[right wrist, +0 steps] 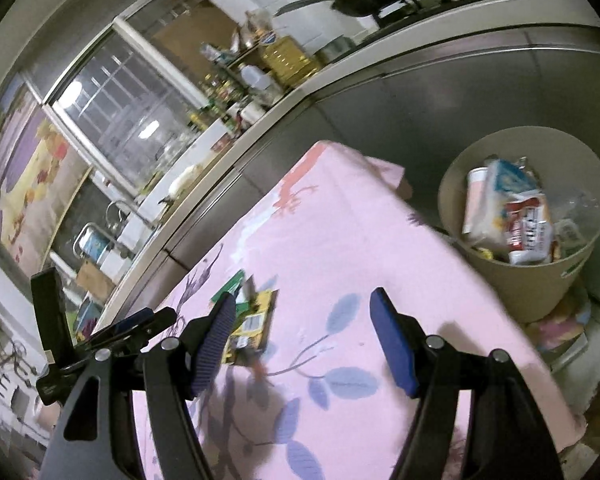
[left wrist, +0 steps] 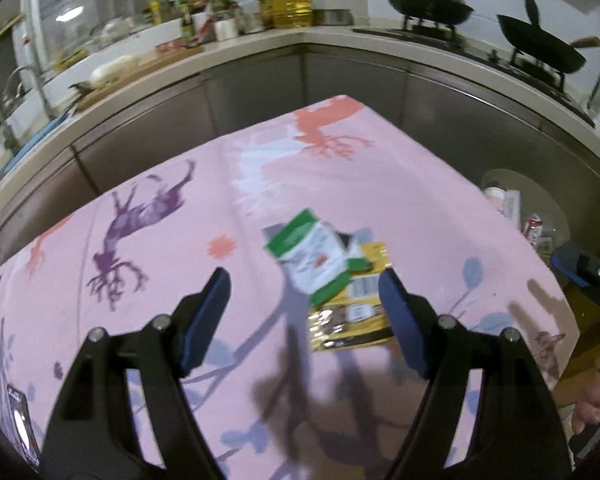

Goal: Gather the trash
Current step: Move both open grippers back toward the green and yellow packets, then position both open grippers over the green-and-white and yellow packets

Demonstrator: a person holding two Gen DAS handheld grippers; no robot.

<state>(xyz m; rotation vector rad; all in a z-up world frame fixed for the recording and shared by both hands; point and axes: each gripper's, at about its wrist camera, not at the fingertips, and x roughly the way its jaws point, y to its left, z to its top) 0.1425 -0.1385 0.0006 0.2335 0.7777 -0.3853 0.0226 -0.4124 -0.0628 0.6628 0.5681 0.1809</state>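
A green-and-white wrapper [left wrist: 318,256] lies on a yellow wrapper [left wrist: 352,312] on the pink patterned tablecloth [left wrist: 180,248]. My left gripper [left wrist: 304,280] is open and empty, above the cloth with the wrappers between and just beyond its fingertips. My right gripper [right wrist: 302,300] is open and empty over the cloth; both wrappers show past its left finger [right wrist: 256,316]. A beige trash bin [right wrist: 532,280] with several packets inside stands on the floor off the table's right edge; it also shows in the left wrist view [left wrist: 540,204].
Grey kitchen cabinets [left wrist: 340,80] and a counter wrap behind the table, with bottles, a cutting board, a sink tap [left wrist: 24,80] and two pans on a stove [left wrist: 432,4]. A phone [left wrist: 20,424] lies at the cloth's near left. The other gripper [right wrist: 100,336] shows at left.
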